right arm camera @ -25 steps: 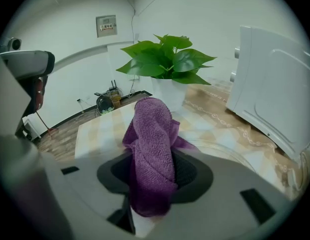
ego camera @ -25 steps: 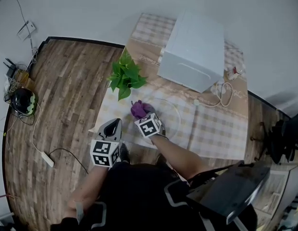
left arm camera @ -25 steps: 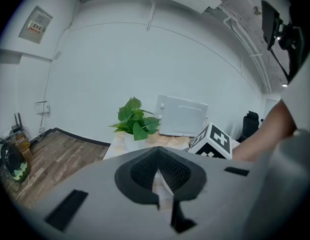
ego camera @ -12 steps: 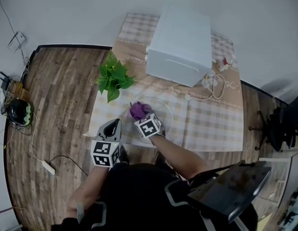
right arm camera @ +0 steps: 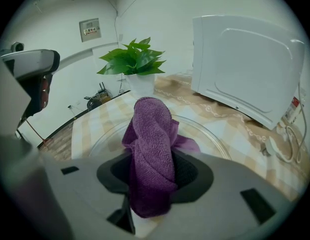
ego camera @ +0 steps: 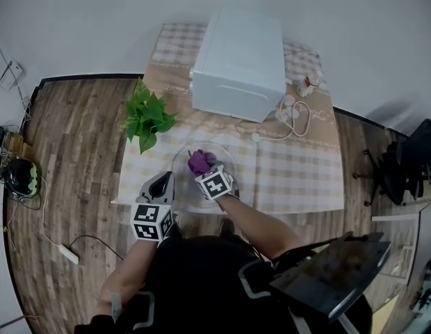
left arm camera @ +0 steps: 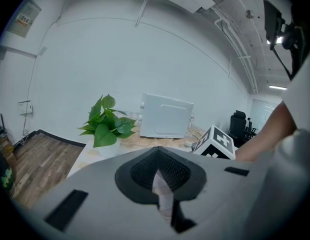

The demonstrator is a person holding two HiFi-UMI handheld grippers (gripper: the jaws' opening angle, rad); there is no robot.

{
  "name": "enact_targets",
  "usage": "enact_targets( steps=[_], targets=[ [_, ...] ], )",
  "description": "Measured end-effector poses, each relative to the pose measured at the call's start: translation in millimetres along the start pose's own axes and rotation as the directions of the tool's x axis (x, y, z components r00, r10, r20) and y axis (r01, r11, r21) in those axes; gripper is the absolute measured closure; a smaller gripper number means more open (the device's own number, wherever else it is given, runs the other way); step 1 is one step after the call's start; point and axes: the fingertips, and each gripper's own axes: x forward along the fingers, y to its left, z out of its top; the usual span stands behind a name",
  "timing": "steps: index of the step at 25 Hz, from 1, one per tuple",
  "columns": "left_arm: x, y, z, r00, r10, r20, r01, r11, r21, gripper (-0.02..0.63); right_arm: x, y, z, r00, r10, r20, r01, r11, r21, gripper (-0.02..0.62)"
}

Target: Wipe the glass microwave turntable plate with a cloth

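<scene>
Glass plate (ego camera: 182, 179), head view: lies flat on the checked table (ego camera: 299, 179), close to its near edge and in front of the person. The plant (ego camera: 146, 115) stands to its far left, and the white microwave (ego camera: 240, 65) stands beyond it at the far side.
Cloth (ego camera: 200, 161), head view: a purple wad resting on the far-middle part of the plate.
Right gripper (ego camera: 204, 168), head view: over the glass plate, with its tip at the cloth and its marker cube toward the person.
Left gripper (ego camera: 163, 180), head view: just left of the plate's rim, by the table's near edge. Whether it touches the rim cannot be told here.
Cable (ego camera: 297, 113), head view: a white loop on the table to the right of the microwave.
Left gripper (left arm camera: 158, 152), left gripper view: jaws clenched, tips meeting, with only a thin pale slit lower down and nothing gripped. It points across the table toward the plant (left arm camera: 107, 124) and the microwave (left arm camera: 166, 116). The right gripper's marker cube sits at the right.
Right gripper (right arm camera: 152, 176), right gripper view: jaws clamped on the cloth (right arm camera: 152, 144). The cloth rises from between the dark pads as a folded roll, and a flap spills to the right over the glass.
Glass plate (right arm camera: 107, 134), right gripper view: a clear disc under and beyond the cloth, on the checked table. The plant (right arm camera: 132, 61) is at the far left and the microwave (right arm camera: 250, 64) at the far right. The left gripper (right arm camera: 31, 69) is at the left edge, apart from the plate.
</scene>
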Motion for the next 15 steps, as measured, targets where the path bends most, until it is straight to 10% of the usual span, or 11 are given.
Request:
enact_targets(
  steps=[15],
  targets=[
    [18.9, -32.6, 1.4, 0.996, -0.084, 0.007, 0.084, 0.996, 0.006, 0.604, -29.1, -46.8, -36.4, 0.997, -0.067, -0.036, 0.069, 0.996, 0.058, 0.417]
  ],
)
